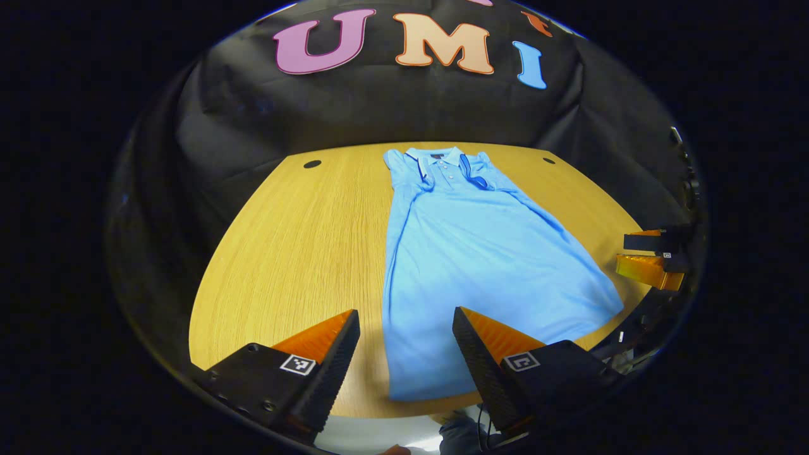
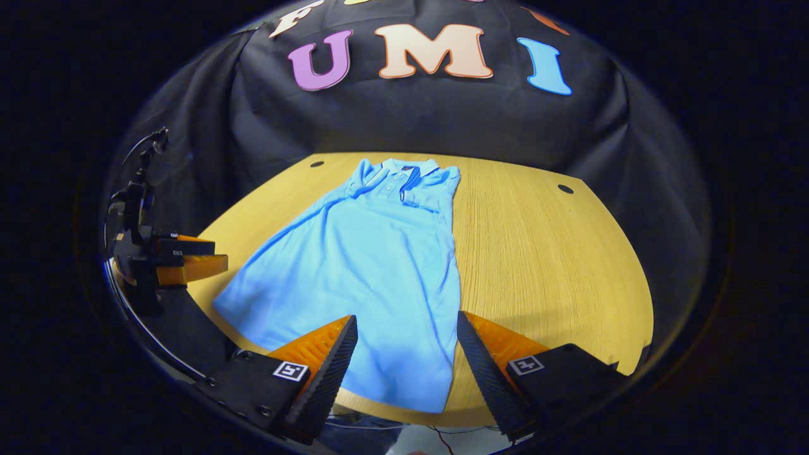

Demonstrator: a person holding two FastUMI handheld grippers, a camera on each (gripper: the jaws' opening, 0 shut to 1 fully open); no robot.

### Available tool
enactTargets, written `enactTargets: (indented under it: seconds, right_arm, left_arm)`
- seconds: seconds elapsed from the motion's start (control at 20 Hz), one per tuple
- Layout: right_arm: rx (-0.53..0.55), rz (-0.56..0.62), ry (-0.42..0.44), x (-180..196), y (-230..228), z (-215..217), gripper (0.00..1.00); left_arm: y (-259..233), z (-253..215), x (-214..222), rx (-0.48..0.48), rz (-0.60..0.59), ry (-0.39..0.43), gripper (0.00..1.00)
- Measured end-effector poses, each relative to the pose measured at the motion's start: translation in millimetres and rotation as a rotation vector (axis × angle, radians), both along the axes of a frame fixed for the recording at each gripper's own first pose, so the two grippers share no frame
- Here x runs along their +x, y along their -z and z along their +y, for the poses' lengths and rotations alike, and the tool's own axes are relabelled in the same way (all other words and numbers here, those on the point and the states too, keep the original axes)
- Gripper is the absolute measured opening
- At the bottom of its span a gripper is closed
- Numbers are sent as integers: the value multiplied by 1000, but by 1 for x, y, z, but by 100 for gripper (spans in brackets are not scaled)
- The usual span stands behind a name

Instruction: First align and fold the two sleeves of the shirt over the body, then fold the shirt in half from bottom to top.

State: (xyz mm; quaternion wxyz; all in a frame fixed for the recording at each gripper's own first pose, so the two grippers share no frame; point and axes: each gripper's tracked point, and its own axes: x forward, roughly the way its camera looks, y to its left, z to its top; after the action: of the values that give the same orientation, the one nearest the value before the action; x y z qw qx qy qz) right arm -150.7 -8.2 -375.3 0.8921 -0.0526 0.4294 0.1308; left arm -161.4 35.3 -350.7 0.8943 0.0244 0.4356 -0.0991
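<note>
- One shirt [image 1: 468,253], light blue, collared polo with a short buttoned placket and darker trim at the collar; lies flat on the table, collar toward the far edge by the cloth wall, hem toward the near edge
- Both sleeves [image 1: 404,174] appear turned in over the body near the collar; body not folded bottom to top
- One table [image 1: 297,253], wood-grain top, rounded corners, two small dark holes near the far edge; shirt lies along its middle
- Left gripper [image 1: 406,325]: fingers spread apart, holding nothing, poised above the near hem of the shirt on its left side; seen also in the right gripper view at the left edge [image 2: 189,256], off the table side
- Right gripper [image 2: 406,328]: fingers spread apart, holding nothing, poised above the hem on the shirt's right side; seen also in the left gripper view at the right edge [image 1: 651,256]
</note>
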Motion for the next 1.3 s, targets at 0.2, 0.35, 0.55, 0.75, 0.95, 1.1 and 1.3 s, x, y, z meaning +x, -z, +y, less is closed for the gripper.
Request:
enactTargets:
  seconds: [0.2, 0.35, 0.55, 0.75, 0.95, 1.1, 1.3]
  right_arm:
    - [-93, 100, -8, -39, 27, -12, 95]
    - [-130, 146, -4, -52, 45, -19, 99]
    - [-169, 186, -18, -59, 58, -20, 95]
    - [-112, 228, 28, -63, 61, -15, 97]
    - [-71, 247, 37, -63, 62, -6, 88]
    - [-68, 225, 0, -62, 63, 5, 16]
    - [-48, 214, -8, -66, 59, 10, 10]
  left_arm:
    - [15, -8, -29, 15, 41, 84, 92]
    - [25, -9, -37, 54, 51, 113, 94]
    - [41, -17, -52, 42, 88, 122, 94]
    - [53, -25, -64, 44, 130, 149, 97]
    - [49, -37, -63, 26, 113, 184, 96]
    - [50, -50, -56, 7, 89, 188, 51]
    - [51, -51, -50, -1, 106, 87, 0]
